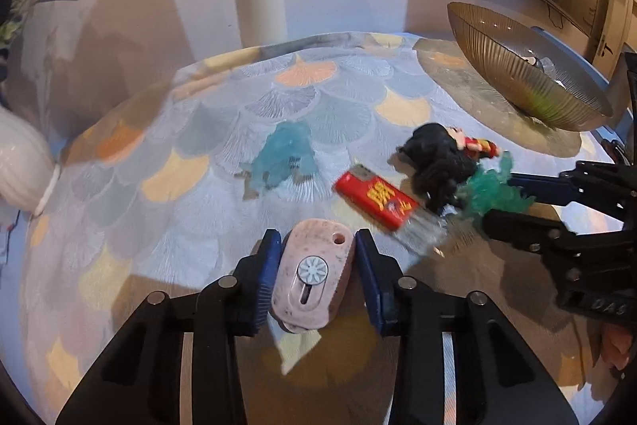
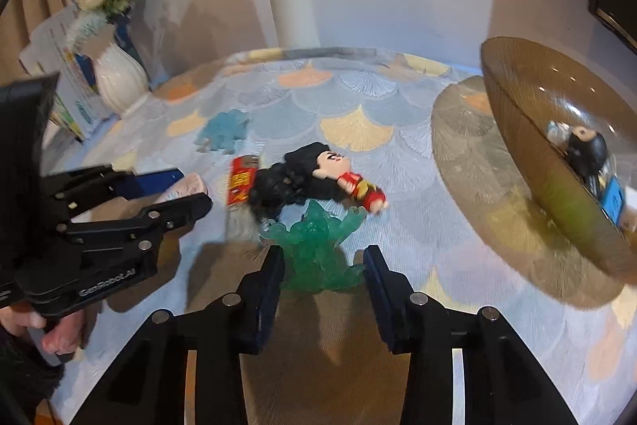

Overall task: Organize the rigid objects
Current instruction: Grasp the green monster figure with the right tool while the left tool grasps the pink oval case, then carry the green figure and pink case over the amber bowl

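Pale wall behind, white cylindrical post [image 1: 260, 2] at the far edge of the table [image 1: 223, 130] under a fan-patterned cloth of blue, grey and orange; ribbed white vase [image 2: 117, 76] with blue flowers at the far left; ribbed amber glass bowl [image 1: 525, 74] at the far right, holding a small dark-haired figure [image 2: 587, 148] and a blue piece. Near the middle, a translucent blue figurine [image 1: 284, 156] alone on the cloth; nearer, a red lighter with yellow characters [image 1: 376, 198] touching a black-haired doll in a red outfit [image 2: 314, 176]. Left gripper [image 1: 316, 269] low over the cloth, fingers [image 1: 268, 273] set either side of a speckled pink oval case with a white flower dial [image 1: 312, 273], left pad touching, right pad just beside, not yet clamped. Right gripper [image 2: 323, 289] with fingers [image 2: 268, 293] apart around a translucent green spiky figurine [image 2: 318, 249], just beside the doll; contact with the pads not clear.
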`<action>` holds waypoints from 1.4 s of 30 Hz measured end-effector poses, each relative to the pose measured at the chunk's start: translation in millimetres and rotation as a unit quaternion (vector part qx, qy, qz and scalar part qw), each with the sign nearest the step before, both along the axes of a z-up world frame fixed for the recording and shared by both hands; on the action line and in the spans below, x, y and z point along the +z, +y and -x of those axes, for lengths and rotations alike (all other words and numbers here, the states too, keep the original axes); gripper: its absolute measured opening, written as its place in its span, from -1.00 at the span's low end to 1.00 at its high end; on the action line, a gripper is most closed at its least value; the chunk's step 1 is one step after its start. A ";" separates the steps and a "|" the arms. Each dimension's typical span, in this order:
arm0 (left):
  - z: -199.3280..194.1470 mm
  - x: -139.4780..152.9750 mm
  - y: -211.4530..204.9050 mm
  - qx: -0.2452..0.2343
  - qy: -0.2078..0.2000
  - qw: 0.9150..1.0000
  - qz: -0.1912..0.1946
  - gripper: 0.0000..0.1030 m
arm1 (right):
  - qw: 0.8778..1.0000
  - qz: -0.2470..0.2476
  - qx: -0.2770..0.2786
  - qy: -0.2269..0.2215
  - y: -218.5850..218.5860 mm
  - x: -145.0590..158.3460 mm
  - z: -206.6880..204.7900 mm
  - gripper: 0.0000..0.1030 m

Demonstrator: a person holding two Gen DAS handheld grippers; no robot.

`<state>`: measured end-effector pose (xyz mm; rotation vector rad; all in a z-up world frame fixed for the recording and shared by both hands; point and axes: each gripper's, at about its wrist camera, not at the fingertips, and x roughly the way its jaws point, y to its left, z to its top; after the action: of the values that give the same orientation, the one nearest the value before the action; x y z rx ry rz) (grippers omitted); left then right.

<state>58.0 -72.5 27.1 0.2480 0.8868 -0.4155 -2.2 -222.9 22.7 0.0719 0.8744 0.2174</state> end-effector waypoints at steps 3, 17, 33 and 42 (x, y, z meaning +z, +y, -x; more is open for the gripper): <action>23.0 6.4 10.8 0.003 0.006 0.999 0.035 -0.34 | 1.000 -0.021 0.004 -0.015 -5.8 8.9 24.6 -0.22; 94.5 3.0 -2.0 0.012 -0.056 0.998 0.012 -0.34 | 0.999 -0.039 0.028 0.022 -5.1 -10.8 60.4 -0.05; 96.6 -10.3 -6.0 -0.006 -0.008 1.000 0.003 -0.17 | 0.999 0.044 0.012 0.008 13.7 -12.4 62.0 -0.07; 104.0 8.8 -14.8 -0.018 -0.042 0.999 0.025 -0.39 | 0.999 0.008 0.016 -0.047 2.8 7.6 79.5 -0.21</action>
<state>-46.0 -87.3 35.9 0.2345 0.7891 -0.4568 -81.7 -220.1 30.2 0.0324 0.7847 0.2416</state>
